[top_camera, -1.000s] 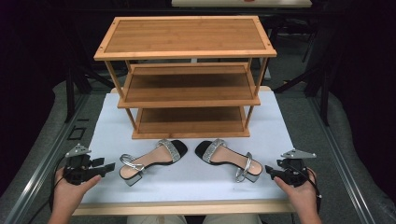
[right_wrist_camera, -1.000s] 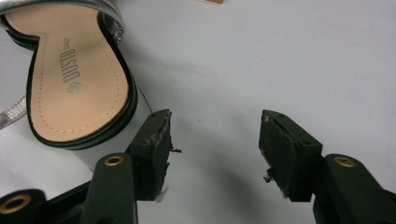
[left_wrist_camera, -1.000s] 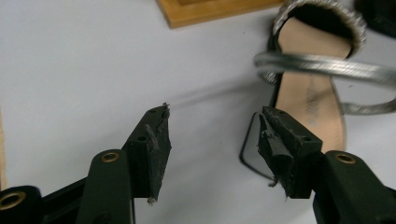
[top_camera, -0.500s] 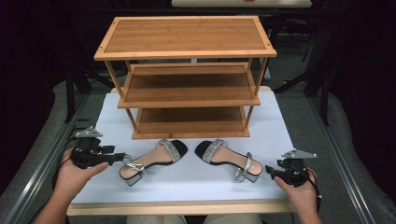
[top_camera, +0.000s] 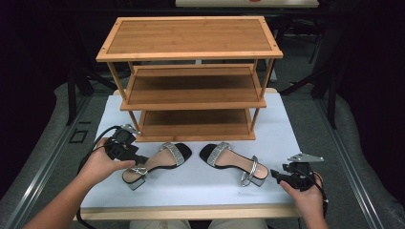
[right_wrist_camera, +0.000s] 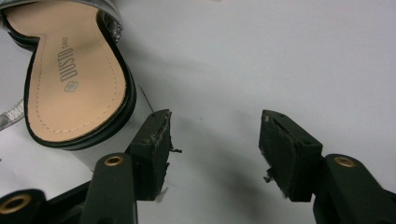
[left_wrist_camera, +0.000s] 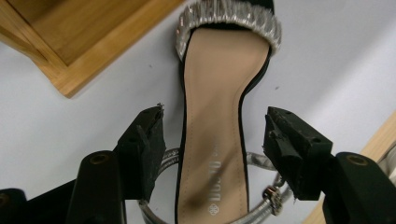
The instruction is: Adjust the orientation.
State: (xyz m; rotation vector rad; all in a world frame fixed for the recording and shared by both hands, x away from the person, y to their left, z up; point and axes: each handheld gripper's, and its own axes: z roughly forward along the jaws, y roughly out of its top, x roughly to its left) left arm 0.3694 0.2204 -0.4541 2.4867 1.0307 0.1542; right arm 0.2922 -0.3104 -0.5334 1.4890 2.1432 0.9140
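Two black sandals with tan insoles and silver straps lie on the white mat, toes toward the rack. The left sandal [top_camera: 160, 159] [left_wrist_camera: 219, 70] has its heel end under my left gripper [top_camera: 141, 161] [left_wrist_camera: 215, 126], which is open, one jaw on each side of the insole and not touching it. The right sandal [top_camera: 232, 163] [right_wrist_camera: 74, 79] lies heel toward my right gripper [top_camera: 275, 174] [right_wrist_camera: 215, 126]. That gripper is open just right of the heel, low over bare mat, with nothing between its jaws.
A three-tier bamboo shoe rack [top_camera: 191, 36] [left_wrist_camera: 70, 42] stands behind the sandals, all its shelves bare. The white mat [top_camera: 200, 191] covers the table, whose wooden front edge [top_camera: 191, 212] runs below. Dark floor and a metal rail lie on either side.
My left gripper has moved forward and right from the mat's left edge to the left sandal's heel. The right gripper and both sandals have stayed where they were.
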